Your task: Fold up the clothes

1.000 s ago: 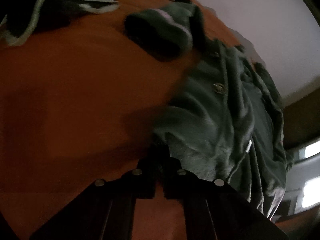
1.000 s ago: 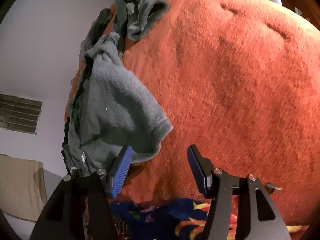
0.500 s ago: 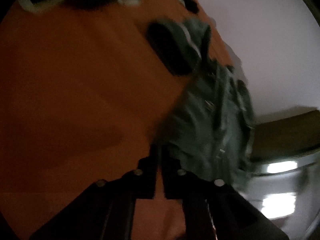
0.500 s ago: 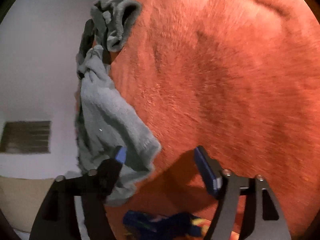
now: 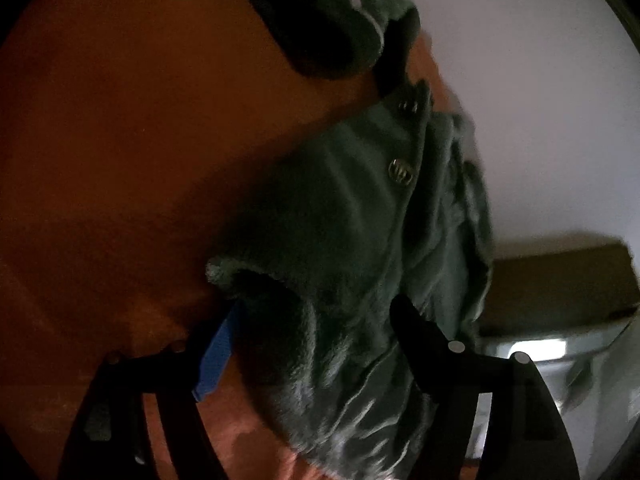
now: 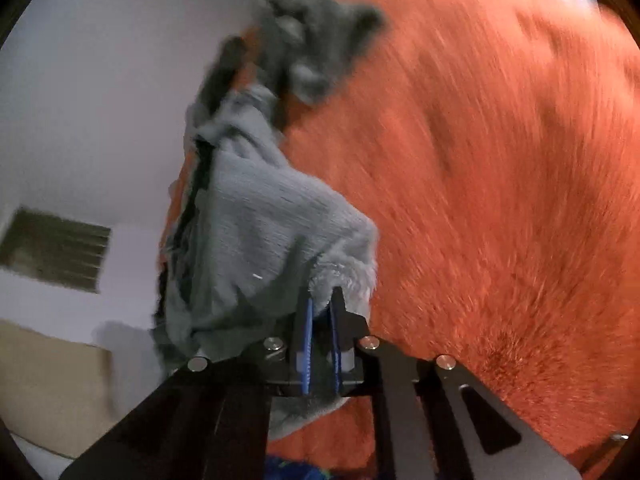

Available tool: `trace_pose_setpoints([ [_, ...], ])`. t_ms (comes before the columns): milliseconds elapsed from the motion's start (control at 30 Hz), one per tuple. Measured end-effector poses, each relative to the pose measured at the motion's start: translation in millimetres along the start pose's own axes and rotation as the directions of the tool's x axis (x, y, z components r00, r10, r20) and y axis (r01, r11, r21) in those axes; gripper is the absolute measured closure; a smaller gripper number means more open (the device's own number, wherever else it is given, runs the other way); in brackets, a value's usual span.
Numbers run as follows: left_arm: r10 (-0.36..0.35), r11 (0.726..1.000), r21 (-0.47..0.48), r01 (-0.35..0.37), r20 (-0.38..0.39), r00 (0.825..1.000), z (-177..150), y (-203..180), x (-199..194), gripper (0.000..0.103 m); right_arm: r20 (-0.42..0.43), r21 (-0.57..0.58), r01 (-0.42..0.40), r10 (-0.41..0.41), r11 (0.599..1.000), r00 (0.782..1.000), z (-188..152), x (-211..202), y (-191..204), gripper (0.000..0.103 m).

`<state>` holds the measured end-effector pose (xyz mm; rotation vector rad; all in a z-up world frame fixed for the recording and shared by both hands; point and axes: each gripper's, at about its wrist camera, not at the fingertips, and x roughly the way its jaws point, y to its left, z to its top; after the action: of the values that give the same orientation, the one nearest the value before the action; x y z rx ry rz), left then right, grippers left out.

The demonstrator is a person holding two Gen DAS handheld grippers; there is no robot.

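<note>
Garment: a grey-green fleece top [image 6: 276, 236], buttoned, lies bunched along the edge of the orange blanket [image 6: 500, 168], running ahead of both sets of fingers and up to a crumpled cuff or collar at the far end.
Buttons: two metal buttons [image 5: 401, 170] sit on a placket ahead of the left fingers, slightly to their right.
Right gripper [image 6: 320, 320]: fingers clamped tight on a corner of the fleece, cloth pinched between the blue pads and spilling out below them.
Left gripper [image 5: 316, 340]: fingers spreading wider right now, a rolled hem of the fleece between them, pads not pressing on it as far as the dim view shows.
Handling: soft, light and limp, I'd judge; it will sag and drag rather than hold a line, and the pile should give the ribbed pads good bite.
Where to grip: corners and the hem edge look best; keep off the buttons, which could slip between pads.
Texture: plush, short nap on the fleece; the blanket is shaggy, long-fibred, likely to cling to the cloth.
Surroundings: pale wall [image 6: 100, 80] beyond the blanket edge, to the left of the right fingers.
</note>
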<state>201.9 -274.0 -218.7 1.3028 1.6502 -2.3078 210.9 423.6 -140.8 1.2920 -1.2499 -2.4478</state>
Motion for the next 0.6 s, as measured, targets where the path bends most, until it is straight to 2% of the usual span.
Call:
trace_pose_setpoints([
  [33,0.005,1.000,-0.007,-0.005,0.003,1.000,0.4,2.1,0.3,0.048,0.034,-0.105,0.030,-0.027,0.994,0.999,-3.1,-6.1,22.4,0.096],
  [67,0.014,1.000,-0.012,-0.014,0.004,1.000,0.8,4.2,1.1,0.057,0.036,-0.235,0.052,-0.044,0.971,0.998,-11.9,-5.2,48.9,0.096],
  [100,0.018,1.000,-0.015,-0.018,0.000,1.000,1.5,7.8,1.1,0.062,0.015,-0.356,0.061,-0.059,0.932,0.998,-23.4,0.4,73.9,0.096],
  [133,0.018,1.000,-0.017,-0.018,-0.006,1.000,2.3,12.0,0.6,0.064,-0.032,-0.432,0.044,-0.064,0.901,0.997,-36.0,10.2,92.6,0.096],
  [200,0.022,1.000,-0.021,-0.022,-0.017,1.000,3.7,15.8,0.3,0.076,-0.173,-0.491,-0.025,-0.069,0.871,0.983,-61.7,37.3,113.9,0.096],
  [300,0.032,0.999,-0.016,-0.033,-0.028,0.999,4.9,17.2,-1.2,0.083,-0.343,-0.522,-0.056,-0.149,0.851,0.928,-92.7,80.1,118.4,0.096],
  [400,0.044,0.999,0.009,-0.044,-0.032,0.999,3.9,15.9,-3.7,0.088,-0.447,-0.556,-0.052,-0.246,0.830,0.860,-118.1,114.1,107.7,0.097],
  [433,0.046,0.999,0.011,-0.046,-0.035,0.998,3.6,16.2,-3.6,0.088,-0.474,-0.539,-0.061,-0.242,0.840,0.846,-120.4,118.9,104.0,0.097],
  [500,0.051,0.999,0.015,-0.051,-0.042,0.998,3.7,16.3,-2.9,0.090,-0.519,-0.459,-0.096,-0.179,0.883,0.836,-115.1,118.7,97.5,0.096],
  [533,0.054,0.998,0.017,-0.053,-0.047,0.997,4.4,15.9,-2.0,0.090,-0.528,-0.418,-0.111,-0.142,0.902,0.837,-109.6,114.2,94.3,0.092],
  [567,0.057,0.998,0.019,-0.056,-0.052,0.997,5.0,15.4,-1.0,0.090,-0.511,-0.377,-0.125,-0.094,0.918,0.854,-97.7,102.3,90.8,0.088],
  [600,0.058,0.998,0.019,-0.057,-0.058,0.997,5.7,15.1,-0.3,0.090,-0.478,-0.337,-0.142,-0.039,0.931,0.878,-82.4,87.3,86.9,0.075],
])
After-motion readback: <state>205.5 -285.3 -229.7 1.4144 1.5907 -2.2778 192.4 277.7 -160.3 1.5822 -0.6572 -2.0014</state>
